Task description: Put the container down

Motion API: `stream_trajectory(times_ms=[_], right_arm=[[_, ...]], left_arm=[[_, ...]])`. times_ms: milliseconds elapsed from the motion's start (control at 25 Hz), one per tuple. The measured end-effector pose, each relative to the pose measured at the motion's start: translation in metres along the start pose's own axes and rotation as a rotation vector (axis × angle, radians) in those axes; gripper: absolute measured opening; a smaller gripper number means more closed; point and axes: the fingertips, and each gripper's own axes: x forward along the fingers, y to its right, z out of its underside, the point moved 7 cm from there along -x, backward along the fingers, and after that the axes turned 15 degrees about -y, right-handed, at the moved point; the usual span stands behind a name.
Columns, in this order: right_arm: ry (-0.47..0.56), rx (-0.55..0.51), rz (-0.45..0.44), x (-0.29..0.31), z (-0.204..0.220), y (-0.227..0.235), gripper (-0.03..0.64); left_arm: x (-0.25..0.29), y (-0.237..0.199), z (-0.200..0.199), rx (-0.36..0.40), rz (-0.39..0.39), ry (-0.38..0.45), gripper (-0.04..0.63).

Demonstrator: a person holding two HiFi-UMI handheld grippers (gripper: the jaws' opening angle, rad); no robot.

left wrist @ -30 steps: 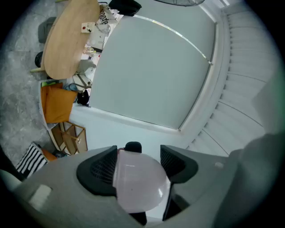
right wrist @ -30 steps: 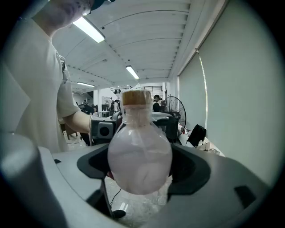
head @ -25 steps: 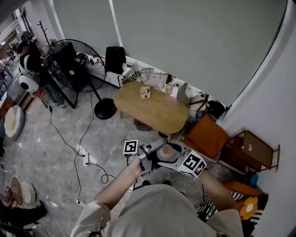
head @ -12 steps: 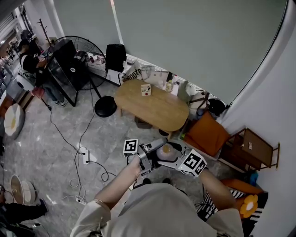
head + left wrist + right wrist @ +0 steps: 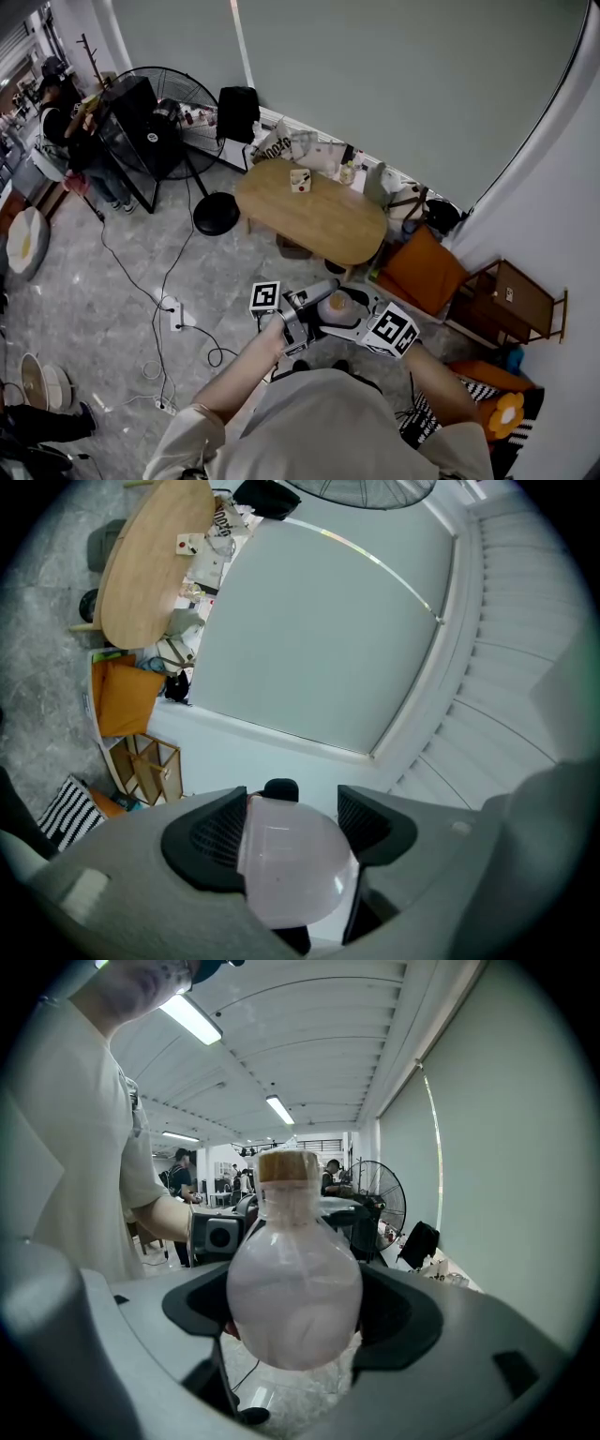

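Observation:
The container [image 5: 336, 305] is a round clear flask with a cork stopper, held in the air in front of the person's body, above the floor. My left gripper [image 5: 322, 297] reaches it from the left and my right gripper [image 5: 334, 321] from the right. In the left gripper view the flask's round belly [image 5: 291, 869] fills the space between the jaws of the left gripper [image 5: 292, 829]. The right gripper view shows the flask [image 5: 293, 1288] upright, cork on top, with the right gripper [image 5: 295, 1314] shut on its belly.
An oval wooden table [image 5: 319, 225] stands ahead with a small box [image 5: 300, 180] on it. An orange cushion [image 5: 422, 272] and a wooden rack [image 5: 506, 300] are to the right. A standing fan [image 5: 173, 122] and floor cables [image 5: 173, 319] lie to the left.
Both grippers and the flask stay in about the same place in front of the body. The head view has shifted slightly, so the table sits a little further right.

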Motion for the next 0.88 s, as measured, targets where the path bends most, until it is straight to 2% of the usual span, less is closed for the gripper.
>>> stream_trajectory(times_ms=[560,880], right_arm=[[-0.003,0.011,0.027,0.033,-0.015,-0.008,0.388],[-0.005,0.016,0.013,0.043,-0.015,0.02,0.39]], left_arm=[[-0.034,0.008,-0.01,0.002,-0.02,-0.026,0.298],[-0.032,0.006,-0.038,-0.007,-0.027,-0.011,0.298]])
